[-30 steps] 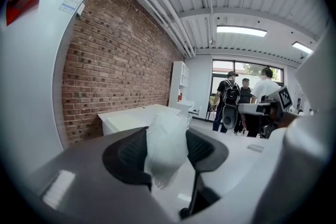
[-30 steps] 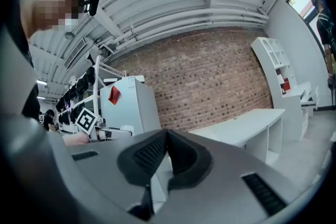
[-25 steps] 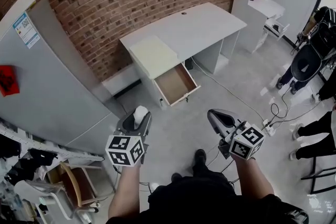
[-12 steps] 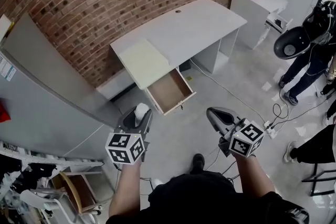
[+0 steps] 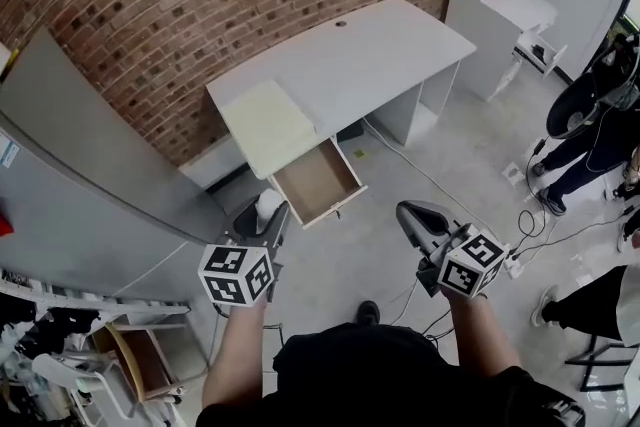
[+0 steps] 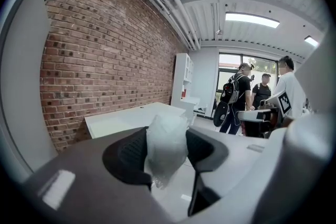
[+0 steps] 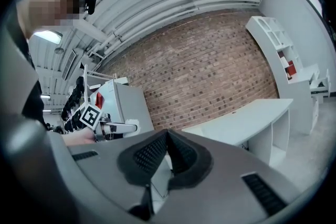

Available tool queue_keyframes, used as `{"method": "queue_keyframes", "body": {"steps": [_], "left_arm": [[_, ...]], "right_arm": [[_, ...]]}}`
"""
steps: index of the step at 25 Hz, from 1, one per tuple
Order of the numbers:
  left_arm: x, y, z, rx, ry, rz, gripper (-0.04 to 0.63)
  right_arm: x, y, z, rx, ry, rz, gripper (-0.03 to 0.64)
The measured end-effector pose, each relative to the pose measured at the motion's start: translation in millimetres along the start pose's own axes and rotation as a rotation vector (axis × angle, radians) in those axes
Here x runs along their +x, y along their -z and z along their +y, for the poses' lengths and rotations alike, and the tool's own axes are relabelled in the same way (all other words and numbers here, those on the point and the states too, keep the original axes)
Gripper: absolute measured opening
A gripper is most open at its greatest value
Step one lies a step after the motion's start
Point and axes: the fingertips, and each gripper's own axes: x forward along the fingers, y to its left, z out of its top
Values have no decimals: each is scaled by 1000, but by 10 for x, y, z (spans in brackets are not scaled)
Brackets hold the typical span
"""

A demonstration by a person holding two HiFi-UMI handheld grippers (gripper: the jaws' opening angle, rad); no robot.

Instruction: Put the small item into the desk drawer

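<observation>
Small item [image 6: 166, 143], white and crumpled, pinched between wide-set jaws of left gripper [image 5: 263, 218], above floor [image 5: 340, 260], just short of front edge of drawer [image 5: 318, 181]. Drawer pulled open under left end of desk [image 5: 350, 65]. Right gripper [image 7: 167, 150] closed tight on nothing, alongside.

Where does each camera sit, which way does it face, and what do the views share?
Head view: on the person's head, looking steeply down at the desk and its open drawer; forearms, left gripper and right gripper show.
Left gripper view: on the left gripper, looking along its fingers, shut on a white item, toward the desk.
Right gripper view: on the right gripper, looking along its shut fingers toward the desk; left gripper at left.
Shared: all show the desk; head and left gripper views show the white item.
</observation>
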Motion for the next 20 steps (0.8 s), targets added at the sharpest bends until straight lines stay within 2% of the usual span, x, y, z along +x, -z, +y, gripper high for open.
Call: {"method": "queue_keyframes", "body": {"steps": [9, 20], "left_arm": [[204, 55, 3, -36, -14, -5, 201], [799, -10, 767, -64, 25, 3, 201]], "right_arm": [[115, 14, -235, -2, -29, 42, 12], [949, 0, -465, -14, 2, 91, 11]]}}
